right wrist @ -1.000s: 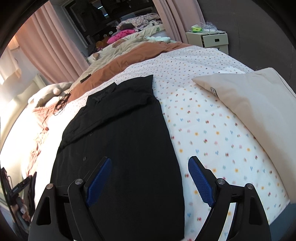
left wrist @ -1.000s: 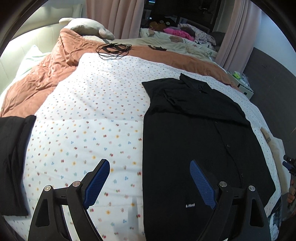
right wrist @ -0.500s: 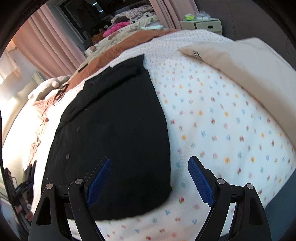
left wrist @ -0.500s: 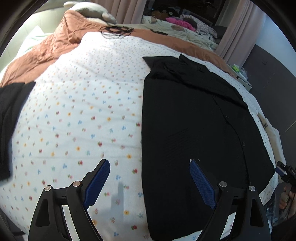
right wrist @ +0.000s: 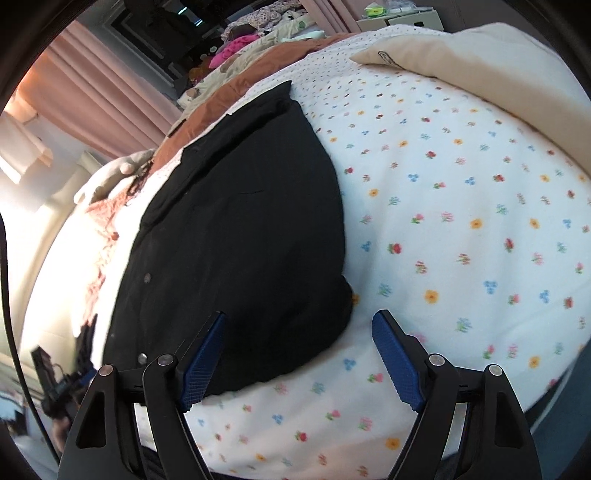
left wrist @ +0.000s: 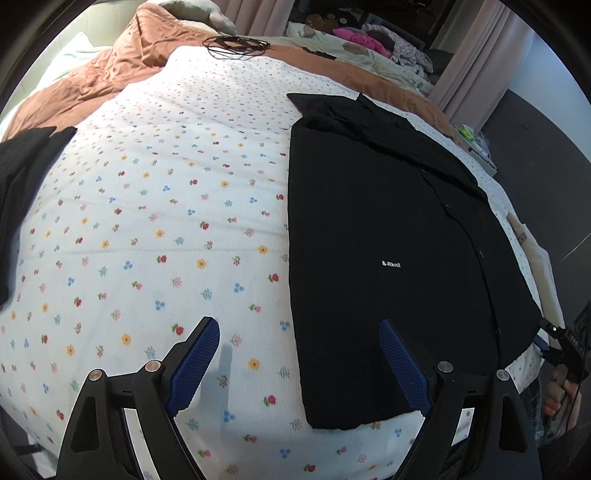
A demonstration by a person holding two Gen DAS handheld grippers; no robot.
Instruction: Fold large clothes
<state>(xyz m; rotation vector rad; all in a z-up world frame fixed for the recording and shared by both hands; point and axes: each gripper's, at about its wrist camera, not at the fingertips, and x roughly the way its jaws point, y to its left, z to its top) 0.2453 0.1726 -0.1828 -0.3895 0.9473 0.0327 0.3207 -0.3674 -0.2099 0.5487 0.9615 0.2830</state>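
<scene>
Counting: one black shirt (left wrist: 388, 229) | both tongs, left (left wrist: 299, 365), right (right wrist: 299, 358), agape, empty

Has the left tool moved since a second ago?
Yes. The left tool has come down toward the black shirt's near hem on the floral bedspread.

A white bedspread (left wrist: 155, 206) printed with small coloured flowers covers the bed. Beyond it lies a rumpled rust-brown blanket (left wrist: 107, 77), and a coil of thin black cord (left wrist: 236, 46) rests where the two meet. A cream pillow (right wrist: 476, 70) sits on the bedspread's far right part in the right wrist view. Pink curtains (right wrist: 85, 96) hang behind the bed. Farther back, a second bed holds a heap of clothes, among them a bright pink piece (left wrist: 354, 37). A pale bedside cabinet (right wrist: 399, 18) with small items on top stands against the dark wall.
</scene>
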